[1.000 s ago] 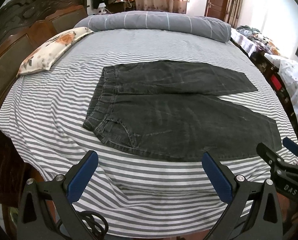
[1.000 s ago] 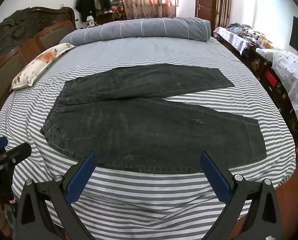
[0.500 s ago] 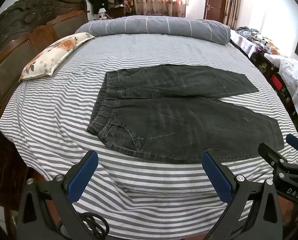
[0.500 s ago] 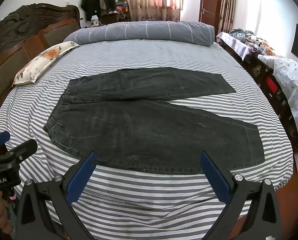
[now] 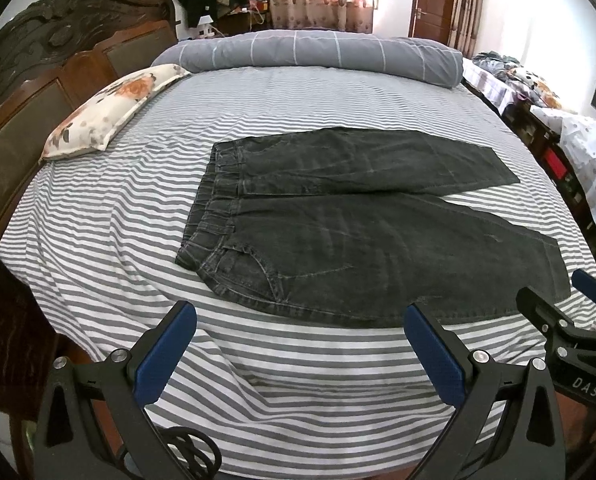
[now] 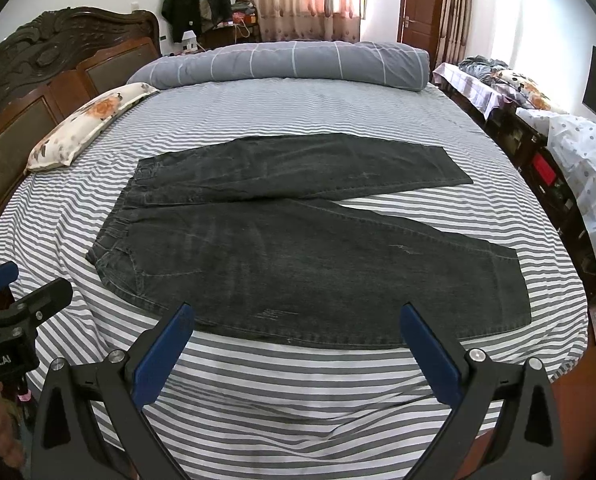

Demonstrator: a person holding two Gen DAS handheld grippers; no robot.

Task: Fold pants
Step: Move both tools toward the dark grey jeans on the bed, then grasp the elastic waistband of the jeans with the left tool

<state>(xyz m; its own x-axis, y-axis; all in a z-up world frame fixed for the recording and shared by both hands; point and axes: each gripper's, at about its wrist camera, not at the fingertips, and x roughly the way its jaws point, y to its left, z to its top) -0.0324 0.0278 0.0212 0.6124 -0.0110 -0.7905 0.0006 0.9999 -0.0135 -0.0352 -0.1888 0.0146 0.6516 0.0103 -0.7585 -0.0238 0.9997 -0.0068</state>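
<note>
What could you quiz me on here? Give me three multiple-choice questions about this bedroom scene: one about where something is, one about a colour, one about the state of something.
1. Where does the flowered pillow lie?
A. on the pants
B. near the wooden headboard
C. on the floor

2. What colour are the pants?
A. dark grey to black
B. red
C. white

3. How do the pants lie on the striped bed sheet?
A. rolled into a ball
B. folded in half
C. spread flat, both legs apart

Answers:
1. B, the pillow sits at the sheet's edge beside the headboard.
2. A, the denim looks dark grey to black in both views.
3. C, both legs lie flat and separate; the left gripper and right gripper hover with jaws wide, holding nothing.
</note>
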